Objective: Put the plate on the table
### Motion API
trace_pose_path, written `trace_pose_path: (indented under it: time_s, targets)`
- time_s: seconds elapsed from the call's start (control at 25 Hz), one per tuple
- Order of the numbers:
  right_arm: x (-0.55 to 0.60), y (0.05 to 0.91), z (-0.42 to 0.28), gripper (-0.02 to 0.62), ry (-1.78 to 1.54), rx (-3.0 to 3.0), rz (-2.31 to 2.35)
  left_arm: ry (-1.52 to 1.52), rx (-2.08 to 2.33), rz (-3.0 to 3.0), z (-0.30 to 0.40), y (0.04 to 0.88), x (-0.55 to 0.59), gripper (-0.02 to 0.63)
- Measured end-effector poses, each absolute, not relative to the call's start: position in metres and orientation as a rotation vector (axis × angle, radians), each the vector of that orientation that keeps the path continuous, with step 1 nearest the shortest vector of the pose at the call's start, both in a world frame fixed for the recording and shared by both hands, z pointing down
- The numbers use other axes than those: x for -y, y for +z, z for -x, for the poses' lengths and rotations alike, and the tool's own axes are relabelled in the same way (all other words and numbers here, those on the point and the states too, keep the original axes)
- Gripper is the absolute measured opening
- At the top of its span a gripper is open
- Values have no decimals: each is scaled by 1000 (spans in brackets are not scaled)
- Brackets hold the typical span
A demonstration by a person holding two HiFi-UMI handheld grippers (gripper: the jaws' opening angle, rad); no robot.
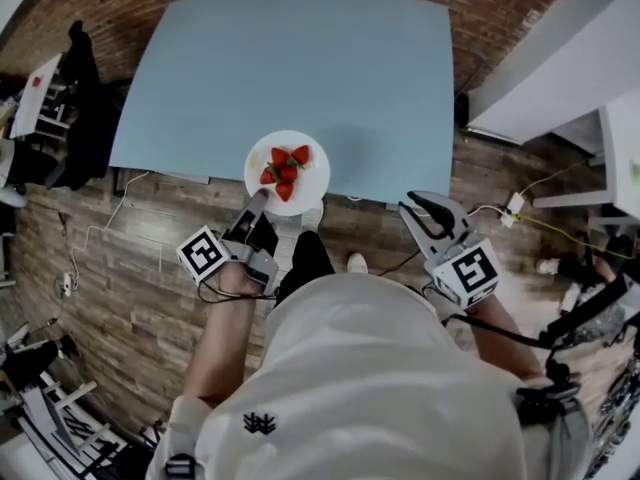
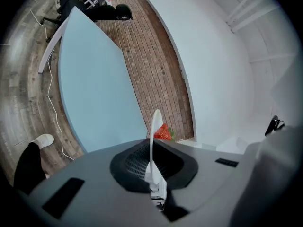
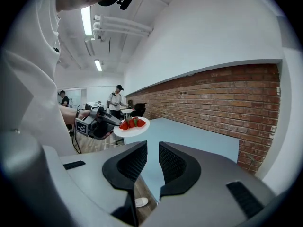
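A white plate (image 1: 287, 166) with several strawberries (image 1: 285, 170) hangs over the near edge of the light blue table (image 1: 300, 58). My left gripper (image 1: 258, 204) is shut on the plate's near rim. In the left gripper view the plate (image 2: 154, 131) stands edge-on between the jaws, with a strawberry (image 2: 163, 132) showing behind it. My right gripper (image 1: 425, 210) is held to the right, short of the table edge, open and with nothing in it. The right gripper view shows the plate (image 3: 132, 127) held level over the table's (image 3: 189, 136) corner by the left gripper (image 3: 102, 122).
A red brick wall (image 3: 227, 98) runs along the table's far side. Cables (image 1: 110, 218) lie on the wooden floor to the left, and white furniture (image 1: 560, 58) stands to the right. A dark chair and desks (image 1: 60, 108) are at the left. Two people (image 3: 116, 98) stand far off.
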State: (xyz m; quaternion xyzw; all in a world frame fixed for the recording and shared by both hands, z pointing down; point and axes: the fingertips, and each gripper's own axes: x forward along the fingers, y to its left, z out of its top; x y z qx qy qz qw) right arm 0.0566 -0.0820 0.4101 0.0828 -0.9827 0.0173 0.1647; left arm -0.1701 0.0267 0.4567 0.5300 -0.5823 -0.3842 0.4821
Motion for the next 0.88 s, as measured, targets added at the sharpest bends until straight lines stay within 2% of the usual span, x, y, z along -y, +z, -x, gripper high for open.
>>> trace_pose_path:
  time_s: [0.52, 0.88]
  targets:
    - [167, 398, 38, 66, 86, 2732, -531, -776, 1249, -1359, 289, 500, 112, 9]
    - [199, 400, 74, 66, 140, 2646, -715, -676, 1184, -1357, 349, 540, 185, 9]
